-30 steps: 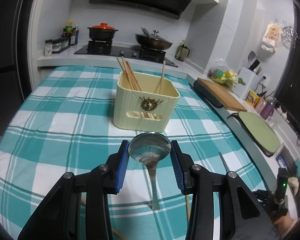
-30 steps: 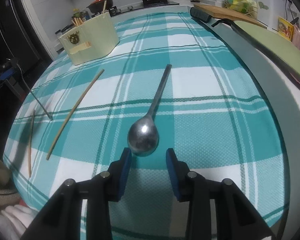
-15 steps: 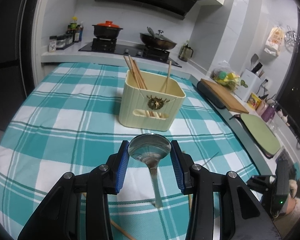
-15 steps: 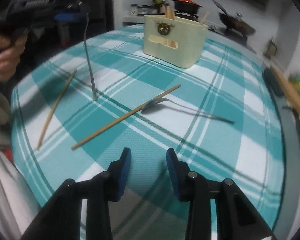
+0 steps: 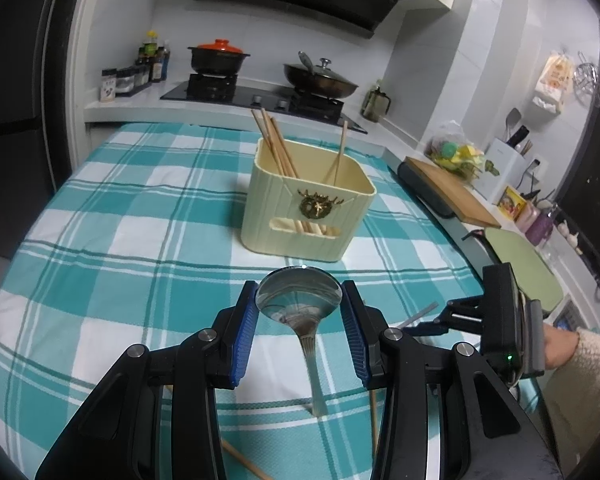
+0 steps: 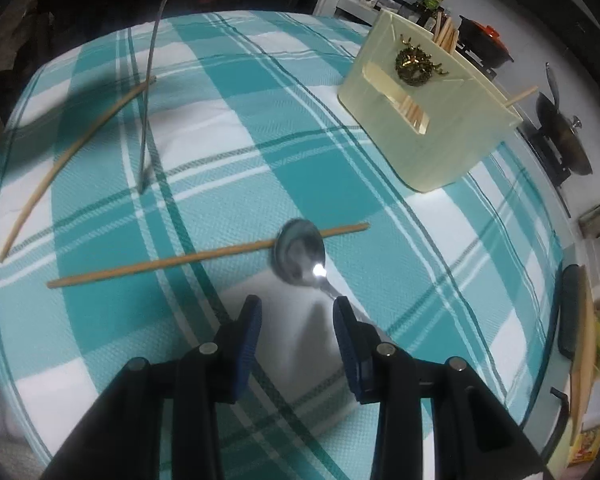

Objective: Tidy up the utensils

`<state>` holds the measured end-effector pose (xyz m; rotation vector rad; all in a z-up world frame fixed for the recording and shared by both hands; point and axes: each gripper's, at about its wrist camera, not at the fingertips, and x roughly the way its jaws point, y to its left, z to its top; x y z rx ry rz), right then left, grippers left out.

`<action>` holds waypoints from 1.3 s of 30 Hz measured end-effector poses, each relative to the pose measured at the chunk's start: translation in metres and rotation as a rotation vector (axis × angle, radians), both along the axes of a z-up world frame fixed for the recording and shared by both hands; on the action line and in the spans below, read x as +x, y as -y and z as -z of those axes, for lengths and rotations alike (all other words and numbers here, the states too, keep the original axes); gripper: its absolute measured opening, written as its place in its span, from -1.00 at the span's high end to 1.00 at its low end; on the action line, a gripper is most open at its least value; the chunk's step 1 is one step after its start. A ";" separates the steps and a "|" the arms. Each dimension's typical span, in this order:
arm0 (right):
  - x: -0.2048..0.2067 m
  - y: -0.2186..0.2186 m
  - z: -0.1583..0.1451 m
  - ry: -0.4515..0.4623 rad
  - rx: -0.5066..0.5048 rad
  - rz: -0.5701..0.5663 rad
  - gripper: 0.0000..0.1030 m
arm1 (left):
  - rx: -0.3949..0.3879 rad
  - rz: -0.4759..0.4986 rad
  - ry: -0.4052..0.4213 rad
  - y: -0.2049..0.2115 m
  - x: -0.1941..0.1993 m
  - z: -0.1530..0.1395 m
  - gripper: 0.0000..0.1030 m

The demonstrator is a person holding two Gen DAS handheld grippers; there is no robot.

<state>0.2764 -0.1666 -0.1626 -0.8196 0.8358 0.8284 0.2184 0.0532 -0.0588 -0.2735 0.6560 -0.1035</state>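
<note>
The left tongs (image 5: 299, 304) are pinching a metal spoon (image 5: 299, 294) by the rim of its bowl, the handle hanging down so that its tip seems to touch the checked cloth of the tabletop (image 5: 140, 216); that same handle shows in the right wrist view as a thin upright rod. The right tongs (image 6: 296, 322) are spread with nothing between the pads, poised over a second spoon (image 6: 299, 256) that lies flat on the cloth, its bowl resting across a wooden chopstick (image 6: 172, 260). Another chopstick (image 6: 68, 158) lies well apart to the left. The cream utensil box (image 5: 308, 204), already holding several chopsticks, stands beyond both grippers. The spoons look stiff, fairly light and polished, so likely slippery: a grip on the curved bowl rim gives little contact and the hanging handle may swing, so the held spoon would want a slow carry. For the lying spoon, the narrow neck or handle just behind the bowl seems the safer place to close on. The chopsticks are light, thin and prone to roll; mid-length would suit them.
</note>
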 end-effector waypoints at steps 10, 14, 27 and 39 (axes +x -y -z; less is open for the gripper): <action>-0.001 -0.001 -0.001 0.127 0.248 0.253 0.90 | -0.006 -0.004 -0.004 -0.007 0.003 0.001 0.19; -0.008 0.035 -0.042 0.081 0.444 0.412 0.92 | -0.012 0.004 0.000 -0.006 0.003 -0.001 0.19; -0.015 0.113 -0.129 -0.166 1.026 0.569 0.94 | -0.080 0.085 0.042 -0.011 0.008 -0.050 0.20; 0.069 0.068 -0.222 -0.121 1.310 0.467 0.94 | -0.008 0.042 0.185 -0.043 0.106 -0.176 0.20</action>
